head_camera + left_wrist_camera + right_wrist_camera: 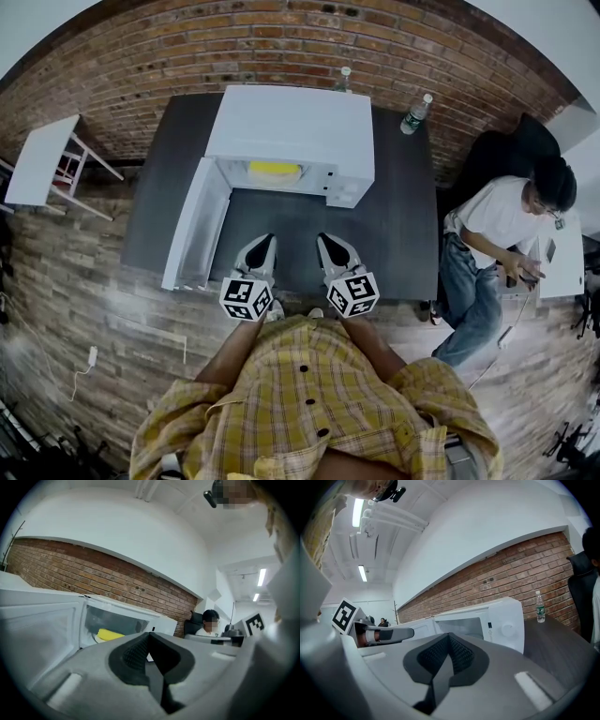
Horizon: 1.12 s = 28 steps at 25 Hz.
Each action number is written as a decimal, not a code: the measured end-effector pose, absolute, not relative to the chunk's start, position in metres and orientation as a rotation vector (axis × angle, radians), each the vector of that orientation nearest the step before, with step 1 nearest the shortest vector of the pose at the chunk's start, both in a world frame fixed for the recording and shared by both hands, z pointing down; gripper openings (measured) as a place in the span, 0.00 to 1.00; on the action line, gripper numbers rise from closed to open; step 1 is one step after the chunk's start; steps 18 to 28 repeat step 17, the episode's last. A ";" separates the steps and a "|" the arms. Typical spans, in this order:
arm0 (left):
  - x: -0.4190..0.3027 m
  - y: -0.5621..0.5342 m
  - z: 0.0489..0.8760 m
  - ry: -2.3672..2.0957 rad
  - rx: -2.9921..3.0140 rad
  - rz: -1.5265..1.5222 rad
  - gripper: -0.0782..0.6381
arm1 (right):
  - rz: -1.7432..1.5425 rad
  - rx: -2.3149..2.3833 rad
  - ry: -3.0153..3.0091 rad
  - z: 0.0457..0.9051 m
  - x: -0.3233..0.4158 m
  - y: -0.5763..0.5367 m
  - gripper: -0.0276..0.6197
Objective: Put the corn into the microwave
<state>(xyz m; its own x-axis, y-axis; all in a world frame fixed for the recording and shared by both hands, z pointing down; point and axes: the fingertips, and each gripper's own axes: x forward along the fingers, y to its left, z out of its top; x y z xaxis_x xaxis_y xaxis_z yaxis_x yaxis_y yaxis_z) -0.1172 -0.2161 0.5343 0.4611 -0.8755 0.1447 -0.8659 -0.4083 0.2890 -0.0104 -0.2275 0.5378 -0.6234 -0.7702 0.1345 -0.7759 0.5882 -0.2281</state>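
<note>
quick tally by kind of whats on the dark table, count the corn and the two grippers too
microwave: 1
corn: 1
bottles: 2
grippers: 2, left gripper and right gripper
total: 6

Yellow plaid shirt (309, 394), dark buttons (302, 368), long sleeves (178, 422). The grey left hand-held gripper (265, 242) and right hand-held gripper (325, 240) carry black-and-white marker cubes (247, 298).

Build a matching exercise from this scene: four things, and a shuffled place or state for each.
1. corn
2. microwave door
3. left gripper
4. water bottle

a. swung open
b. shut, nothing between the jaws
c. on the table, right of the microwave
d. inside the microwave

Pairs: 1-d, 2-a, 3-b, 4-c
</note>
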 end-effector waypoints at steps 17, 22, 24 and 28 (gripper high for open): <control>-0.128 -0.218 0.531 -1.539 2.417 -0.011 0.10 | 0.389 1.302 -2.802 0.536 -0.024 -0.233 0.05; -0.128 -0.218 0.531 -1.539 2.417 -0.011 0.10 | 0.389 1.302 -2.802 0.536 -0.024 -0.233 0.05; -0.128 -0.218 0.531 -1.539 2.417 -0.011 0.10 | 0.389 1.302 -2.802 0.536 -0.024 -0.233 0.05; -0.128 -0.218 0.531 -1.539 2.417 -0.011 0.10 | 0.389 1.302 -2.802 0.536 -0.024 -0.233 0.05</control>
